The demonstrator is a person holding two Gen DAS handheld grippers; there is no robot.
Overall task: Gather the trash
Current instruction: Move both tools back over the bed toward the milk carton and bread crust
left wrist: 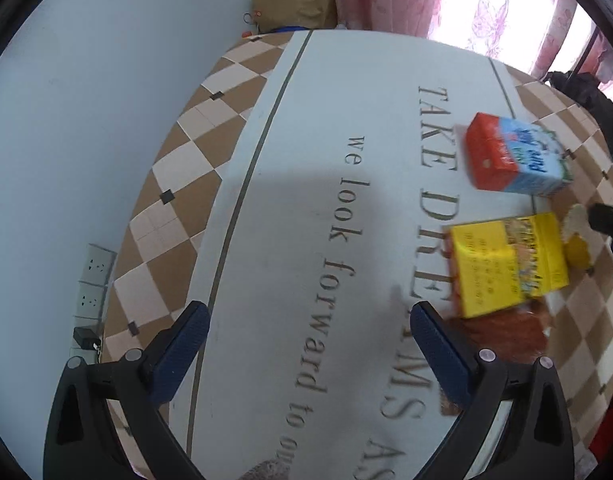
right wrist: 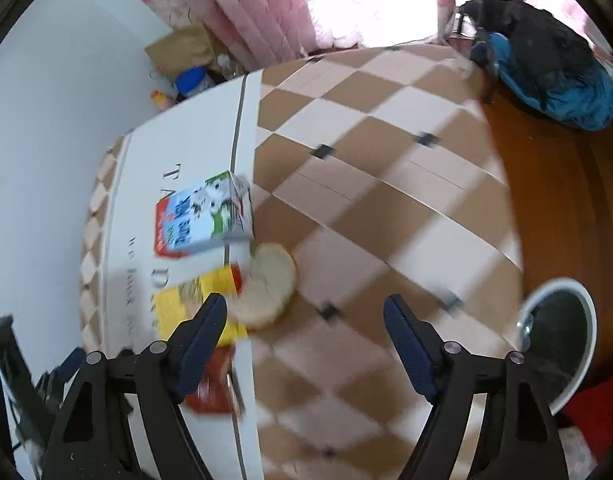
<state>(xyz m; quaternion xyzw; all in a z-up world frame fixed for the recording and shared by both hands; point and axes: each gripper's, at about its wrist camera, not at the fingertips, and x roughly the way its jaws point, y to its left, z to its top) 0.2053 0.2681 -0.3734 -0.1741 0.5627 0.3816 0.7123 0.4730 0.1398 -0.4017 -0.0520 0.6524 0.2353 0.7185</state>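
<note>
A blue, white and red milk carton [left wrist: 514, 156] lies on a white mat with grey lettering [left wrist: 326, 208]. A yellow box [left wrist: 506, 264] lies nearer, beside a red-brown packet [left wrist: 506, 336]. A pale round bread-like piece [right wrist: 266, 292] lies at the mat's edge on the checkered floor. My left gripper [left wrist: 308, 314] is open and empty above the mat, left of the yellow box. My right gripper [right wrist: 304, 308] is open and empty above the floor, just right of the round piece. The carton [right wrist: 206, 216], the yellow box [right wrist: 186, 308] and the packet [right wrist: 214, 388] also show in the right wrist view.
A white bin with a dark liner [right wrist: 562, 340] stands at the right. A black and blue bag [right wrist: 546, 64] lies far right by pink curtains [right wrist: 246, 8]. A brown paper bag [left wrist: 294, 4] and bottles [right wrist: 190, 80] sit by the white wall. Wall sockets [left wrist: 92, 280] are at the left.
</note>
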